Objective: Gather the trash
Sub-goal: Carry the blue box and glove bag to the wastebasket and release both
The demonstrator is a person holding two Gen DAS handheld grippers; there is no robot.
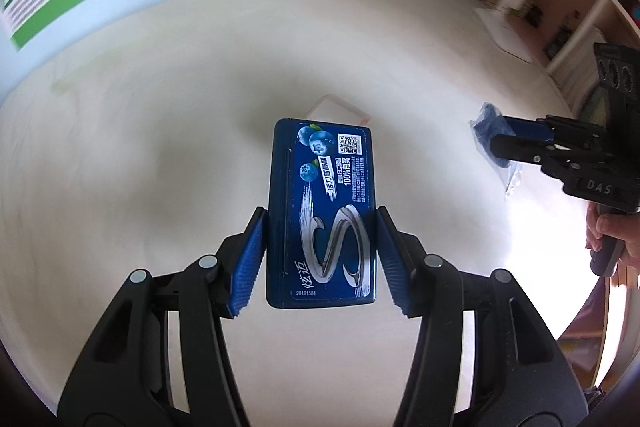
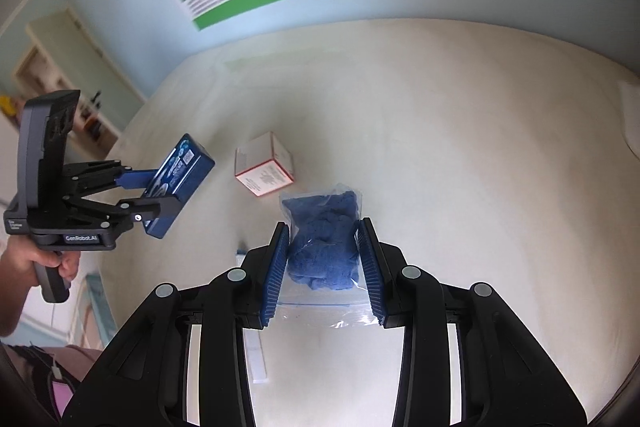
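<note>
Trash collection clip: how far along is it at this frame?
Nothing visibly binned; no bin in view. In hand: left gripper clamps the blue gum tin, right gripper clamps the clear bag of blue material. Left: the small white box on the table.

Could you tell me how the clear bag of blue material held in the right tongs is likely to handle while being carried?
The bag is probably floppy: its clear film creases and sags below the right tongs. It looks light, being crumpled soft blue stuff. The smooth film may slip, though the ribbed pads squeeze the bulky middle, which should help.
</note>
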